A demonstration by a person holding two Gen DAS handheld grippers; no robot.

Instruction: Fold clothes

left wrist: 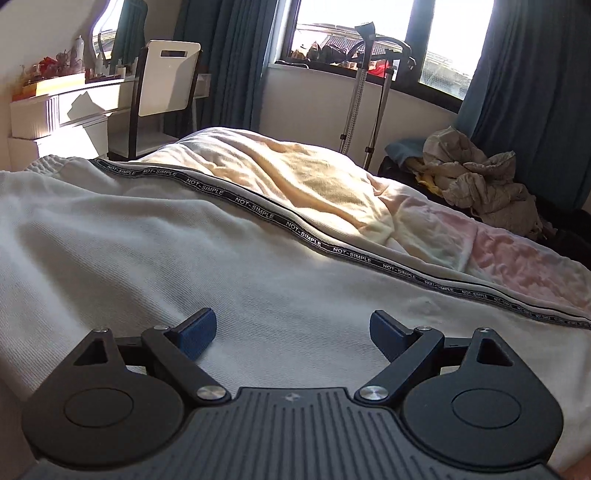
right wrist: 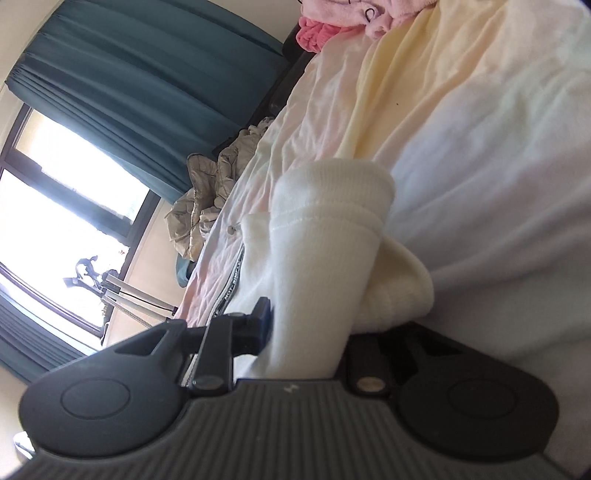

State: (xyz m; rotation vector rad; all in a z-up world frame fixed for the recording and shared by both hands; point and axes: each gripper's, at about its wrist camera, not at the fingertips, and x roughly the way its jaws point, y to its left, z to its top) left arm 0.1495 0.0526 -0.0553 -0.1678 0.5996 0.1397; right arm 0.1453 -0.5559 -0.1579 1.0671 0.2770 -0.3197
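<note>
Bedroom bed (left wrist: 280, 173) under white garment (left wrist: 147, 236); left gripper (left wrist: 291, 334) spread, right gripper (right wrist: 306, 325) pinching its cuff (right wrist: 325, 229)

Strong daylight from the window (left wrist: 373, 33), panes blown out to white in both views; sun patch on the cream blanket (left wrist: 295, 177), warm glare there; the near white garment (left wrist: 147, 251) in soft shadow; sharp shadows on the dressing table (left wrist: 74, 99); right wrist view tilted, hazy, the held cuff (right wrist: 325, 229) overexposed; fisheye bending at edges, dark corners.
</note>
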